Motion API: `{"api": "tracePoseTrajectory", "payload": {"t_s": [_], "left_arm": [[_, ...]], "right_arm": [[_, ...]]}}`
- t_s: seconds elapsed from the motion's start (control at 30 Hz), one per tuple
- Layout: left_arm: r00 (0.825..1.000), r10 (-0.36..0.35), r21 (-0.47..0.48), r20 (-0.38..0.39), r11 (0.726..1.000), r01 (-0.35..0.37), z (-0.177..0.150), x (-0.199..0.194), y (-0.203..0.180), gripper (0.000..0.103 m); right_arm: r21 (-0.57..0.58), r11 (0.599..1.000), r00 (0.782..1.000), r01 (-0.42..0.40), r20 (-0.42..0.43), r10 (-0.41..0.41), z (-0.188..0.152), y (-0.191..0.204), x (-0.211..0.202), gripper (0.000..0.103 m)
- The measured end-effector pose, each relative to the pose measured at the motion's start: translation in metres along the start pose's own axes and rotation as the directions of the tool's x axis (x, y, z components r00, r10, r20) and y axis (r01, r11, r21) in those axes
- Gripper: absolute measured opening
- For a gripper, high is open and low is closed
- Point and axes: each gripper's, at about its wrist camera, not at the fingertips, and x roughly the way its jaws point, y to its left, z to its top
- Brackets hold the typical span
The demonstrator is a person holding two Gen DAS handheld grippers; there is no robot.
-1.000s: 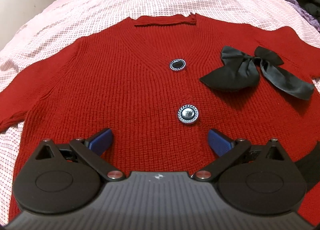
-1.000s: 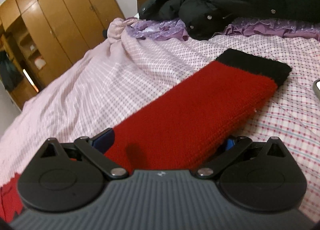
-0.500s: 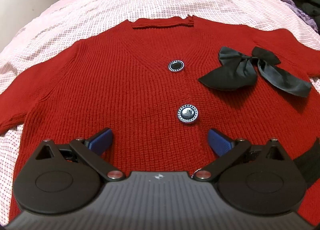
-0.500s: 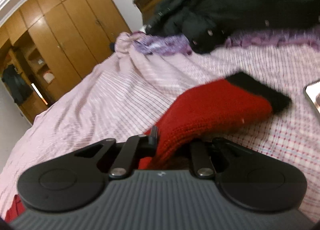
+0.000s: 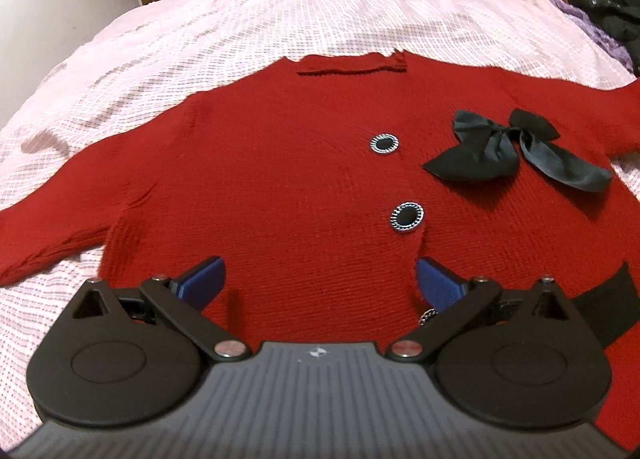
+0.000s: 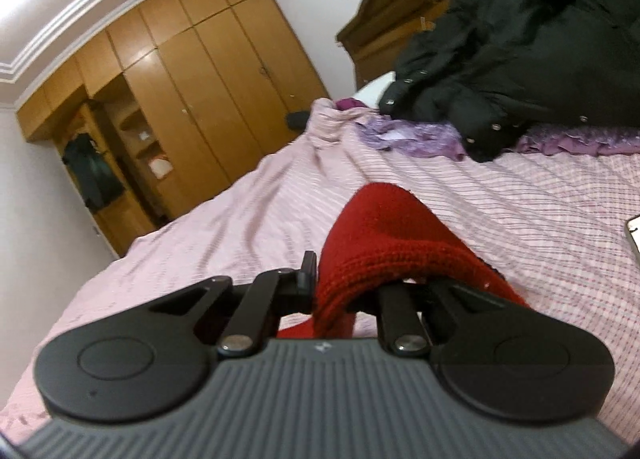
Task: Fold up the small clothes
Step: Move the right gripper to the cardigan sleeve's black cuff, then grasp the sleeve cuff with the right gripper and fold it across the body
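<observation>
The red cardigan lies flat on the bed ahead of my left gripper, whose jaws stand released above its hem. My right gripper is clenched on the cardigan's sleeve, lifted off the bed.

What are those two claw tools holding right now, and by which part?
The right gripper is pinching the red cardigan's sleeve, partway along its length, lifted off the bed. The left gripper is open above the cardigan's front, holding nothing.

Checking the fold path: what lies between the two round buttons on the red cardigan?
Only bare red knit of the cardigan between upper button and lower button, in the left wrist view.
</observation>
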Motion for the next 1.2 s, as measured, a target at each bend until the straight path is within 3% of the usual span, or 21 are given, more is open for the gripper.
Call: {"api": "tracePoseTrajectory", "payload": {"t_s": [0.3, 0.83, 1.0, 1.2], "left_arm": [[0.998, 0.028, 0.000, 0.048, 1.000, -0.028, -0.002, -0.021, 0.022, 0.103], [0.996, 0.064, -0.140, 0.062, 0.989, -0.055, -0.011, -0.030, 0.084, 0.103], [0.995, 0.077, -0.181, 0.066, 0.982, -0.064, -0.017, -0.033, 0.104, 0.103], [0.994, 0.091, -0.235, 0.056, 0.969, -0.075, -0.026, -0.032, 0.129, 0.103]], "right_arm": [[-0.058, 0.995, 0.996, -0.084, -0.021, 0.083, -0.009, 0.054, -0.006, 0.014], [-0.176, 0.957, 0.973, -0.231, -0.058, 0.224, -0.032, 0.167, 0.004, 0.014], [-0.206, 0.938, 0.960, -0.278, -0.094, 0.264, -0.052, 0.212, 0.014, 0.014], [-0.266, 0.909, 0.944, -0.320, -0.168, 0.283, -0.101, 0.255, 0.026, 0.014]]}}
